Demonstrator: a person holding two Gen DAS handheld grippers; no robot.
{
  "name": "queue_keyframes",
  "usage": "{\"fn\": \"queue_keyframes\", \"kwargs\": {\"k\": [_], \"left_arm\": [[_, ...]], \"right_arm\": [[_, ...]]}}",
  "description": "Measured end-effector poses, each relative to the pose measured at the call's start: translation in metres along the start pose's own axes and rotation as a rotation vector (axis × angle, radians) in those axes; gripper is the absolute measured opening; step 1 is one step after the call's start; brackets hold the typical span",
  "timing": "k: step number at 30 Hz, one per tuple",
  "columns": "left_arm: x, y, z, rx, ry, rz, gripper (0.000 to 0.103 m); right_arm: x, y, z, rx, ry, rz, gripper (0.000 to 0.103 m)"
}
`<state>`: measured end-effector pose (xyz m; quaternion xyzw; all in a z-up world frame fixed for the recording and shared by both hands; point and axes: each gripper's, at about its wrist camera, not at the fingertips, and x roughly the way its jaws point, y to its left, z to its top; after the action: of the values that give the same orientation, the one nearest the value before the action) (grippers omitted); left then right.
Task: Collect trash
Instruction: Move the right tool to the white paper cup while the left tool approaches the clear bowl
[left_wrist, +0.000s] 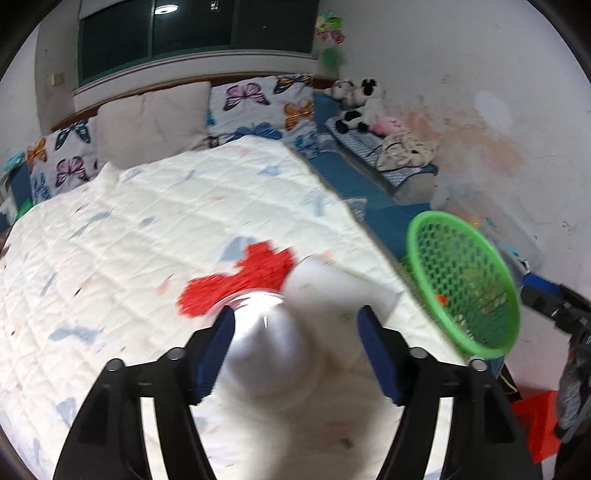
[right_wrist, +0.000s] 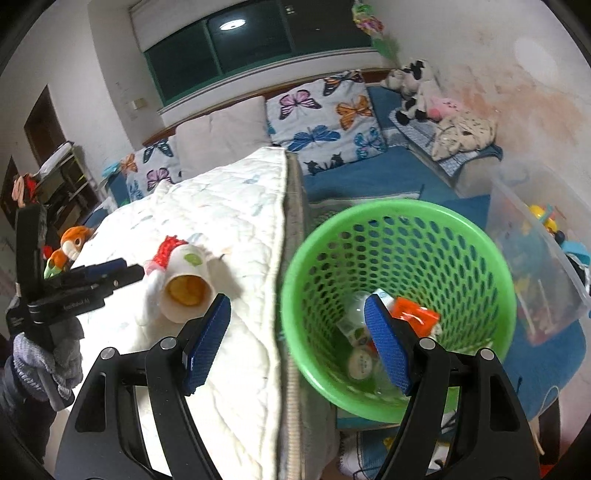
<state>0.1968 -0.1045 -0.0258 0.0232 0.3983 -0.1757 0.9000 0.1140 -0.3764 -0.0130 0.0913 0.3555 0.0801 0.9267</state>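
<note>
Bed (right_wrist: 229, 206) with white quilt, butterfly pillows at far end. Green mesh basket (right_wrist: 399, 236) just right of bed edge, wrappers and small containers inside. White paper cup (right_wrist: 184, 280) on its side on quilt, red mesh scrap (right_wrist: 168, 249) touching far end.

Left gripper (left_wrist: 295, 328): fingers wide apart, cup between them (blurred), contact unclear.

Right gripper (right_wrist: 299, 317): fingers spread, nothing held, over basket's near-left rim.
</note>
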Motion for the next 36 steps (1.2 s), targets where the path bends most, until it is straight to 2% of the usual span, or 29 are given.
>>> {"fn": "queue_keyframes", "kwargs": {"k": [3, 6, 13, 19, 29, 36], "left_arm": [[0.001, 0.014, -0.010, 0.019, 0.012, 0.010, 0.086], [0.006, 0.019, -0.019, 0.051, 0.032, 0.003, 0.091], [0.024, 0.020, -0.030, 0.103, 0.083, 0.002, 0.092], [0.030, 0.018, -0.028, 0.136, 0.086, 0.007, 0.093], [0.037, 0.013, -0.027, 0.185, 0.091, -0.010, 0.093], [0.045, 0.017, -0.028, 0.169, 0.098, -0.021, 0.093]], "right_arm": [[0.005, 0.007, 0.001, -0.012, 0.007, 0.013, 0.075], [0.011, 0.015, 0.002, -0.027, 0.019, 0.027, 0.075], [0.026, 0.042, 0.013, -0.084, 0.047, 0.076, 0.075], [0.042, 0.066, 0.025, -0.146, 0.087, 0.117, 0.075], [0.073, 0.092, 0.041, -0.223, 0.149, 0.133, 0.075], [0.089, 0.100, 0.045, -0.250, 0.194, 0.136, 0.075]]}}
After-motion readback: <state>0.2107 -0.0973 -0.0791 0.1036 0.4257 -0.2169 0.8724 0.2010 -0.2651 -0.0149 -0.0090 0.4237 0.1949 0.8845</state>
